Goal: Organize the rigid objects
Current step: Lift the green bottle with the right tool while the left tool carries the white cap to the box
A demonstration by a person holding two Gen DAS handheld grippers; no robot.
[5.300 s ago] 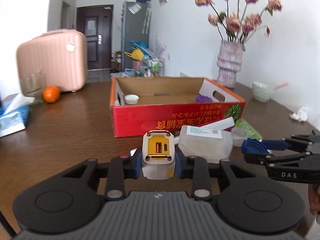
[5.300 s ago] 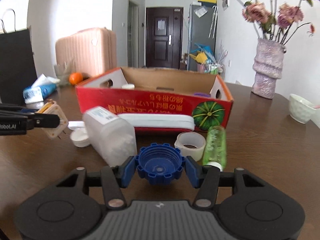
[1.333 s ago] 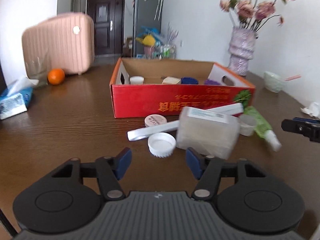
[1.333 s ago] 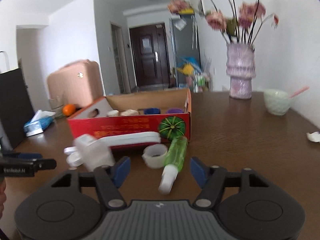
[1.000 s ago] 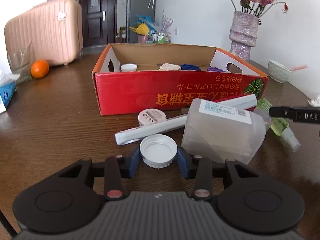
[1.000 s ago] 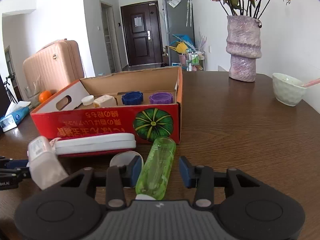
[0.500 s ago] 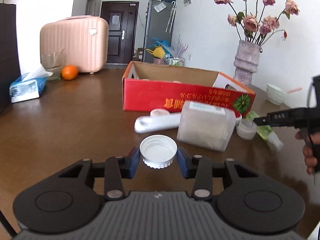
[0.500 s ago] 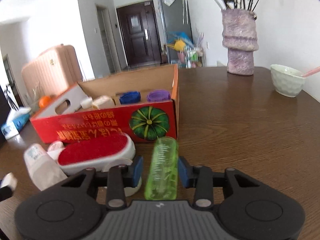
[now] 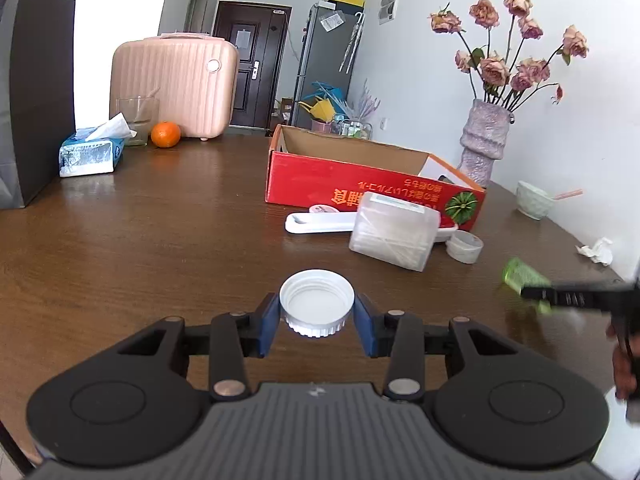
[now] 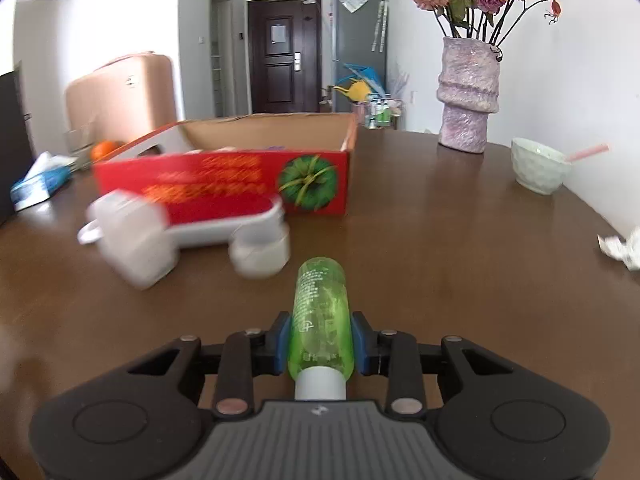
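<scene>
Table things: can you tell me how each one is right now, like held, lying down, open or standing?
white cap: held open side up in the left gripper
green bottle: gripped in the right gripper, whose jaws have just been closing on it
red box: open on top, standing on the table
clear container: lying on its side
vase: upright, holding flowers
bowl: upright, pink handle sticking out
</scene>
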